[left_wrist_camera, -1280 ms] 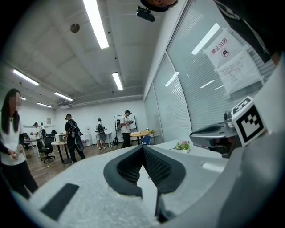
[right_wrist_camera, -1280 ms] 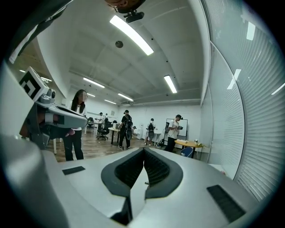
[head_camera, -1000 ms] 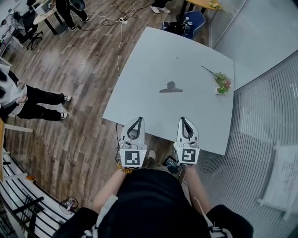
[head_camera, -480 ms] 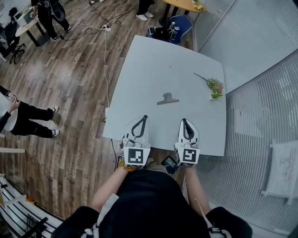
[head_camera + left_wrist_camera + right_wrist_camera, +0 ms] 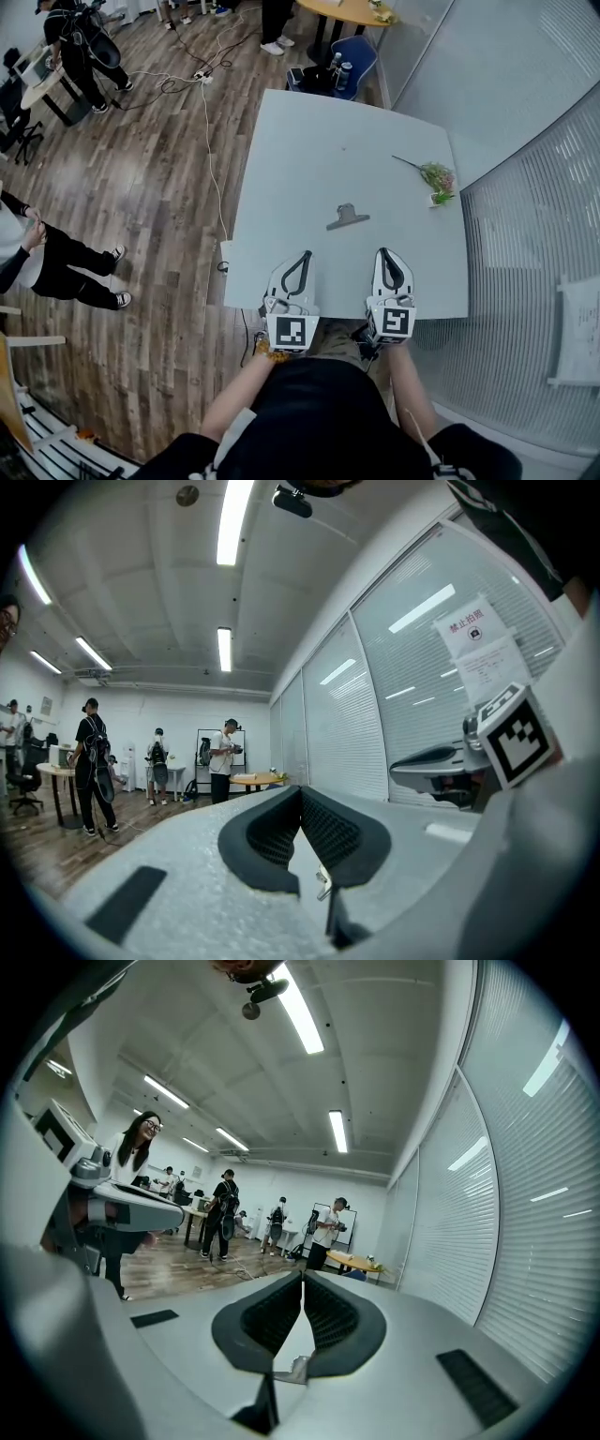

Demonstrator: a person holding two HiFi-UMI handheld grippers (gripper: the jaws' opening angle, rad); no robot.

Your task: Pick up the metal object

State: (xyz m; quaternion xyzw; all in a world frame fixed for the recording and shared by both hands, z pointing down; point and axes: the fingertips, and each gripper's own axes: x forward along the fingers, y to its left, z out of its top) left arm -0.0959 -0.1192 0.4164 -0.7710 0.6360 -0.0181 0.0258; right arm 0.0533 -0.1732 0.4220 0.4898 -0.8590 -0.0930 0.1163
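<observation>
Metal object (image 5: 347,217) (looks like a flat spring clip) lies flat on the grey table (image 5: 281,169), about mid-table, touching nothing. Left gripper (image 5: 305,255) and right gripper (image 5: 384,252) hang over the near table edge, side by side, both pointing toward the far side. The clip sits well ahead of them, roughly between their two lines. From tips to clip it's plain tabletop.

Tongs: the left gripper view shows both pads pressed together at the tips with nothing between them. The right gripper view shows the same, so both are clenched on nothing.

Around:
- Flower sprig (image 5: 435,176) lies near the table's right edge, well apart from the clip, stem toward mid-table. There is something small and white at its foot; can't tell what.
- Glass partition (image 5: 525,234) with blinds runs along the table's right side.
- Blue chair (image 5: 356,52) stands at the far end, with a couple of bottles (image 5: 339,67) on or at its seat.
- Cable (image 5: 214,141) trails over the wood floor left of the table.
- A person in dark trousers (image 5: 56,262) stands at the left, with more people further back.

Writing: the marker cube (image 5: 292,331) on the left gripper carries a black-and-white square pattern and no text; the right gripper's cube is alike. The notice sheet (image 5: 473,630) on the glass has a red heading, too small to read.
</observation>
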